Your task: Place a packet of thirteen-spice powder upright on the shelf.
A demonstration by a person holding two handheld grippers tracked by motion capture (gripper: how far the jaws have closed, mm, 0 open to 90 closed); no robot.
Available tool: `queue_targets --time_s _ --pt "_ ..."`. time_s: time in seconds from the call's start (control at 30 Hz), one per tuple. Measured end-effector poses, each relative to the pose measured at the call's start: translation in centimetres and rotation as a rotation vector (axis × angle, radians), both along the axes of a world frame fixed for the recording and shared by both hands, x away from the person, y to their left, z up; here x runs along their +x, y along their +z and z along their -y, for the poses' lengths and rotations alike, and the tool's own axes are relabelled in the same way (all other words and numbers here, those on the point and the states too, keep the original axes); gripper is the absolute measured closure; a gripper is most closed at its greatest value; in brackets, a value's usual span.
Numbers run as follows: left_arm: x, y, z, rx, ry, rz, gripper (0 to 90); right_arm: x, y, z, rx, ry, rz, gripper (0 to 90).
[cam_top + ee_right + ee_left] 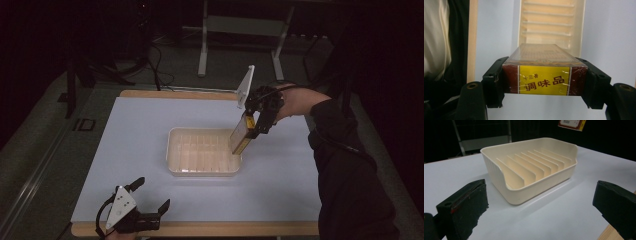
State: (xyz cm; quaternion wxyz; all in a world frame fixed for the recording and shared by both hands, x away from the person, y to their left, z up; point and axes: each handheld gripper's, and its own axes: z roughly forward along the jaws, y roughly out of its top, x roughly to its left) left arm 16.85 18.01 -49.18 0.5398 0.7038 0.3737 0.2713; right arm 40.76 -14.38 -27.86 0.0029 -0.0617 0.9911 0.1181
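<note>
Right gripper angles down over the slotted tray, clamping the seasoning box; left gripper rests wide open.

White tabletop with wooden edge, grey floor, metal table legs behind, dark cables

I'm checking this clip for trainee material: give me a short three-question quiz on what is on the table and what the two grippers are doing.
1. True or false: the right gripper is shut on the seasoning box.
2. How do the left gripper's jaws stand: A shut on the tray, B open with nothing between them, C shut on a cable?
3. What divides the inside of the cream tray?

Key: 1 true. 2 B. 3 A row of upright partitions forming slots.
</note>
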Motion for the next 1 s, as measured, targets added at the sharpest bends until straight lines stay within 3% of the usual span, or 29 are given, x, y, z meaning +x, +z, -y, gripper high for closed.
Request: queue_targets --time_s 0.17,0.5,1.0 --pt "0.0 0.0 0.0 0.001 -0.001 0.0 0.0 -0.1 -0.1 -0.3 0.005 0.026 0.018 31.8" --pt "0.0 0.0 0.0 0.003 -0.004 0.0 0.0 0.9 -1.5 0.2 -0.001 0.008 0.017 31.8" --pt "0.0 0.0 0.0 -0.003 -0.008 -0.002 0.0 2.9 -5.5 -0.1 -0.038 -0.017 -0.015 31.8"
